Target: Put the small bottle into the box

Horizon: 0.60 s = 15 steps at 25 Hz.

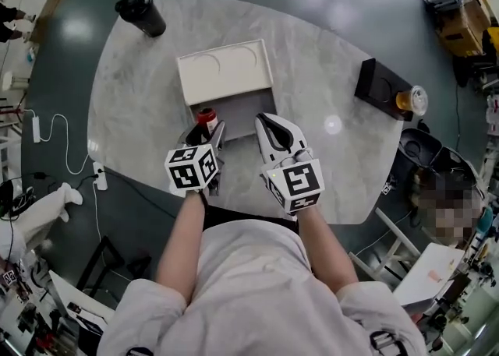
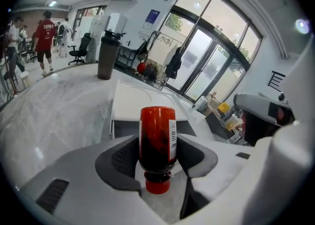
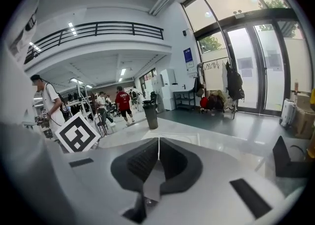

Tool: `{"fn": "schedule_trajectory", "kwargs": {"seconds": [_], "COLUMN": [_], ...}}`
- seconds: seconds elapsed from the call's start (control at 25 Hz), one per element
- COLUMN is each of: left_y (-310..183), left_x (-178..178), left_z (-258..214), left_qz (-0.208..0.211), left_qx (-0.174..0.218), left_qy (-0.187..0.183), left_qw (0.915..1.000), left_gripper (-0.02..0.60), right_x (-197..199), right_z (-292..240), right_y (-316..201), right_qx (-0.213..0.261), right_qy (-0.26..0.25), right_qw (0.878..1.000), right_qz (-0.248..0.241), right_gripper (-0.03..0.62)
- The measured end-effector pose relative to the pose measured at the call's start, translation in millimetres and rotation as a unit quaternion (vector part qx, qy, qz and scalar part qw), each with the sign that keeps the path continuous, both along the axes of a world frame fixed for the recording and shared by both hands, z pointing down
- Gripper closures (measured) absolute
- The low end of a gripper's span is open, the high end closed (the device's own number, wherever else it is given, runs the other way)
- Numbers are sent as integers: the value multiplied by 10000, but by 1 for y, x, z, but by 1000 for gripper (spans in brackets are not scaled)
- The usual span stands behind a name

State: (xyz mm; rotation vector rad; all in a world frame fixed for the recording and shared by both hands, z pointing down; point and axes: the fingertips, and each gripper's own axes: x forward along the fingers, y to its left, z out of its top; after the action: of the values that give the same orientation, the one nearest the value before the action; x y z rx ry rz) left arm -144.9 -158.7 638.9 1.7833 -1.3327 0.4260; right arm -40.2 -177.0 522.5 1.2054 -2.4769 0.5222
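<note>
A small red bottle [image 2: 157, 143] with a barcode label hangs upside down, cap toward the camera, between the dark pads of my left gripper [image 2: 157, 157], which is shut on it. In the head view the bottle [image 1: 207, 121] shows at the left gripper [image 1: 204, 138], just before the near edge of the white box [image 1: 224, 74]. The box [image 2: 133, 102] lies open on the marble table, its grey inside facing me. My right gripper [image 3: 158, 162] is shut with nothing between its pads; it [image 1: 273, 130] hovers beside the box's right front corner.
A dark shaker cup [image 1: 142, 12] stands at the table's far left. A black tray [image 1: 380, 86] with an orange-filled cup [image 1: 411, 100] sits at the right edge. The marble table [image 1: 132, 105] has bare room left of the box. People stand far off.
</note>
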Motion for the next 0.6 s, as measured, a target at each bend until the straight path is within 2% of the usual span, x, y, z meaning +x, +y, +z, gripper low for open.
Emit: {"fn": "schedule_trajectory", "kwargs": {"seconds": [0.2, 0.6], "left_y": [-1, 0], "left_x": [-7, -7], "left_z": [16, 36], "left_qz": [-239, -404], "left_qx": [-268, -631], "left_qy": [-131, -215], "left_qw": [9993, 9970], "left_gripper": [347, 346], "right_x": [2, 1], "right_z": [-2, 2], "right_y": [1, 2], "right_qx": [-3, -42], "right_qy": [21, -15], "right_qw": [10000, 9999], "right_qz": [-36, -92], "right_gripper": [568, 568]}}
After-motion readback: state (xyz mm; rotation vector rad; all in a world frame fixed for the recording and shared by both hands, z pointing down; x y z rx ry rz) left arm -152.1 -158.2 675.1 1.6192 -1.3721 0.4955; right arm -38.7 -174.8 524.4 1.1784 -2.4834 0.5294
